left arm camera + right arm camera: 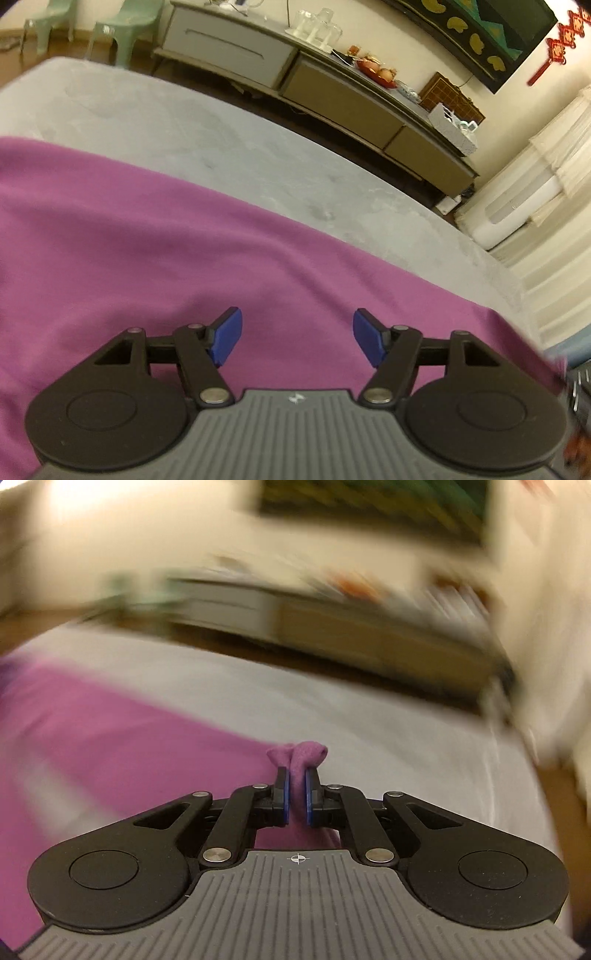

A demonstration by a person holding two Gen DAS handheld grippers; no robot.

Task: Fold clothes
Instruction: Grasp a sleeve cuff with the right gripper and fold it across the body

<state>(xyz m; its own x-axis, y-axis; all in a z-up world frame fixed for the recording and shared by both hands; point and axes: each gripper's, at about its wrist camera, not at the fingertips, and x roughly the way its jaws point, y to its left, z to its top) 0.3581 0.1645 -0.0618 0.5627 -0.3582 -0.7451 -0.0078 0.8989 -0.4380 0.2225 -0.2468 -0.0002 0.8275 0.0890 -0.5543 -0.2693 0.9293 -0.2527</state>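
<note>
Right tool clamped on a bunched corner of the purple garment, spread across the grey bed. Left tool spread wide above the cloth, gripping nothing. Best pinch the matching corner before lifting, then carry both level to keep the fold square.

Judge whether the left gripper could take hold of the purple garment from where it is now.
Probably yes: the left gripper is open directly over the purple garment, with nothing between its fingers and the cloth.

A home living room: long low sideboard with glasses, fruit plate, and plastic stools.
</note>
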